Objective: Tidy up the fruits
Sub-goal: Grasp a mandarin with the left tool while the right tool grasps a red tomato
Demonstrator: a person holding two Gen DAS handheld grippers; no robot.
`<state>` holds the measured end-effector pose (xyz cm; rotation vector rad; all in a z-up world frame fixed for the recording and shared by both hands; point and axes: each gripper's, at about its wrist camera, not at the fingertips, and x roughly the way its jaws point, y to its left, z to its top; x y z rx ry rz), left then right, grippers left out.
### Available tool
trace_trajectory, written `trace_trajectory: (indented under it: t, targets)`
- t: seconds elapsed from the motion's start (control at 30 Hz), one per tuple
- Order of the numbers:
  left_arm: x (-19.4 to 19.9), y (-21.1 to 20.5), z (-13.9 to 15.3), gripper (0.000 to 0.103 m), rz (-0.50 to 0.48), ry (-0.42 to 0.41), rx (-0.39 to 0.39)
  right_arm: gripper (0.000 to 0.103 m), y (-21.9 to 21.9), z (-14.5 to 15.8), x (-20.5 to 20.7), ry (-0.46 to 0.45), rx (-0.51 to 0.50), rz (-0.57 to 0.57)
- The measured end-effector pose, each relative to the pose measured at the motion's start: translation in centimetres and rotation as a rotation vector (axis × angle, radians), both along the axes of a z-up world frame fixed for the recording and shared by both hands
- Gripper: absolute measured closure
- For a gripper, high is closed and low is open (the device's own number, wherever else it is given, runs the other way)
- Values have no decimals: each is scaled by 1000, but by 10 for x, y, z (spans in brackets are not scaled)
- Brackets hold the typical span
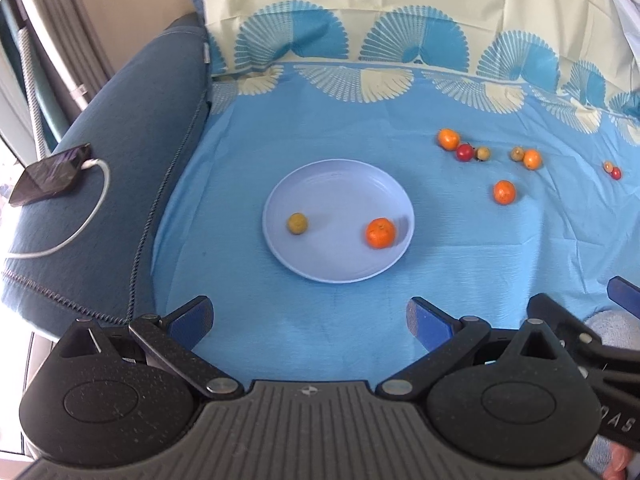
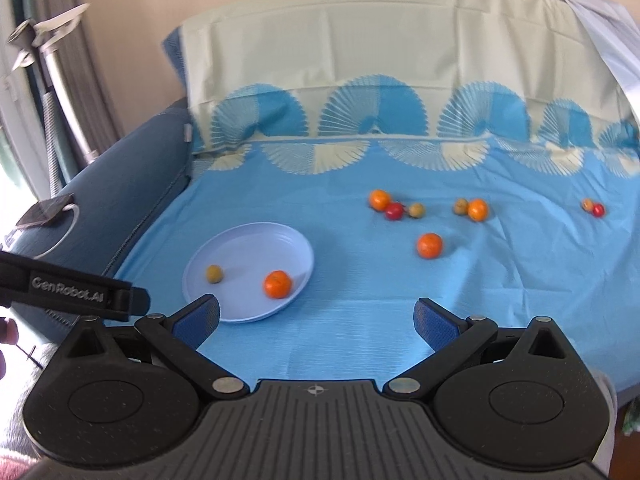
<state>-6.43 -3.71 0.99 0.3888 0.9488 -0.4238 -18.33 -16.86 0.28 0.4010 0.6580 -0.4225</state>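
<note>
left hand-held gripper spread, empty | right hand-held gripper spread, empty | plate centre frame: orange, greenish fruit | loose fruits upper right on blue sheet

The plate is pale lilac, holding one orange fruit and one olive-green fruit. The sheet is bright blue, bordered with cream fans.
</note>
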Motion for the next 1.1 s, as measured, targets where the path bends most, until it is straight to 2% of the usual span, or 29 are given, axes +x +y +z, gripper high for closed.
trace_trajectory:
  t: [0.27, 0.63, 0.9, 1.1]
  targets:
    - [8, -58, -8, 0, -74, 14, 18, 1, -56, -14, -4, 28, 20, -106]
    - [29, -167, -27, 0, -165, 32, 49, 1, -173, -42, -1, 79, 58, -272]
    - [54, -250, -64, 0, -207, 85, 85, 1, -245, -75, 4, 128, 56, -350]
    - [83, -293, -93, 0, -215, 105, 98, 1, -296, -103, 10, 150, 71, -390]
